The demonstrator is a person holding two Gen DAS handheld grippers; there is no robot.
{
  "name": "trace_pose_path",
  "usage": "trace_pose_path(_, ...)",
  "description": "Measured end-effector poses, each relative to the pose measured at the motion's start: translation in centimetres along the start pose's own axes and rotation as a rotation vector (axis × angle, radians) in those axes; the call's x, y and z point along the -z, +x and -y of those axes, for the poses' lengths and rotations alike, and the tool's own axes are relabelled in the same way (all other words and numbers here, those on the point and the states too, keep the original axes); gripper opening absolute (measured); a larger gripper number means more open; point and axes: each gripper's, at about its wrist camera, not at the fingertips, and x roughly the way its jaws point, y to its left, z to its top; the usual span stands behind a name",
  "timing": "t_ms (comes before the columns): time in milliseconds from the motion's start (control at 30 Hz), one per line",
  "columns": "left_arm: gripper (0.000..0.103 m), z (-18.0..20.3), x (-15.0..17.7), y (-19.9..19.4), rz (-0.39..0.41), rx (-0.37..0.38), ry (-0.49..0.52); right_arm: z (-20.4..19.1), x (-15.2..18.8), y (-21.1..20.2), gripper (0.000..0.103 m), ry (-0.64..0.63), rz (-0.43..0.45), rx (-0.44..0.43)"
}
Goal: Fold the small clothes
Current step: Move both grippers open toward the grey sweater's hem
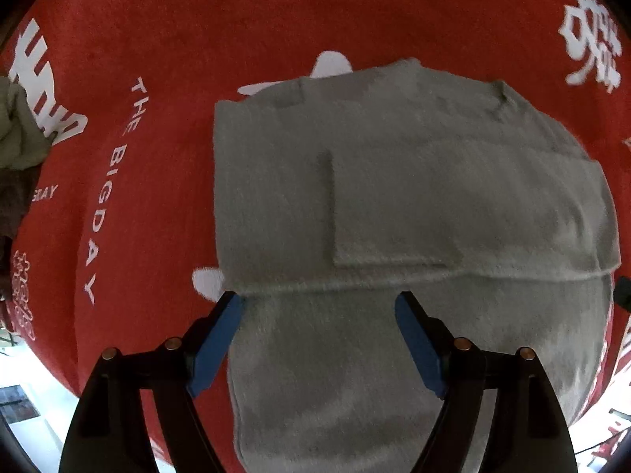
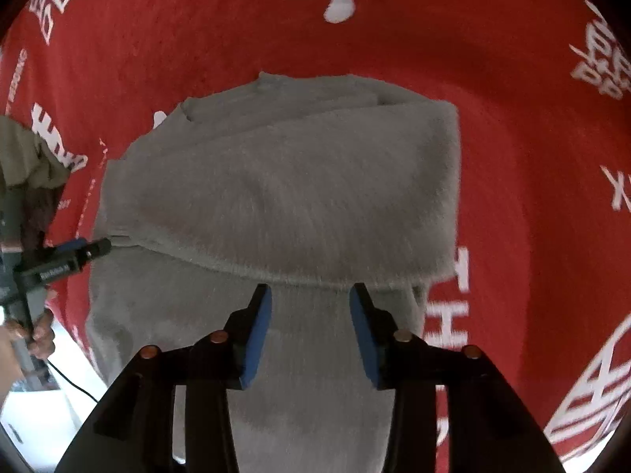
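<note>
On the red printed surface [image 1: 276, 19], middle: grey garment [image 1: 394, 197], part-folded, near portion unfolded; left tool [image 1: 319, 307] spread wide, right tool [image 2: 310, 295] narrower but empty, both at the fold's near edge; next, likely, gripping the near hem to double it farward.

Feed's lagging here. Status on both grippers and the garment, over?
Left gripper open, right gripper open, both over the fold edge. Grey fleece garment partly folded on red cloth. Olive clothes pile far left, not obstructing.
</note>
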Motion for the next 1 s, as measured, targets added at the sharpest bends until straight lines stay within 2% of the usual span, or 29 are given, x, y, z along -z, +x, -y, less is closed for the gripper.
trace_pose_path(67,0.082,1.0,0.5,-0.6,-0.018,0.034,0.008,-0.3,0.6,-0.7,0.046,0.002,0.01,0.001)
trace_pose_path(133,0.101,2.0,1.1,-0.9,-0.025,0.053,0.012,-0.3,1.0,-1.4,0.048,0.015,0.009,-0.002)
trace_pose_path(167,0.103,2.5,1.5,-1.3,-0.016,0.053,0.017,-0.2,1.1,-1.5,0.049,0.023,0.007,-0.006)
trace_pose_path(267,0.103,3.4,1.9,-1.6,-0.036,0.054,0.036,0.3,1.7,-2.2,0.059,0.048,0.001,-0.023)
trace_pose_path(367,0.103,4.5,2.6,-2.2,-0.053,0.047,0.035,0.6,2.2,-3.1,0.082,0.048,0.01,-0.023)
trace_pose_path(467,0.103,4.9,2.6,-2.2,-0.057,0.024,0.044,0.3,2.3,-3.7,0.089,0.018,0.034,-0.016)
trace_pose_path(533,0.103,5.1,2.7,-2.1,-0.063,0.016,0.044,0.2,2.6,-4.1,0.099,-0.003,0.038,-0.013)
trace_pose_path(1000,0.103,7.7,7.1,-3.5,-0.124,-0.033,-0.032,1.3,4.8,-3.9,0.101,-0.017,-0.095,-0.063)
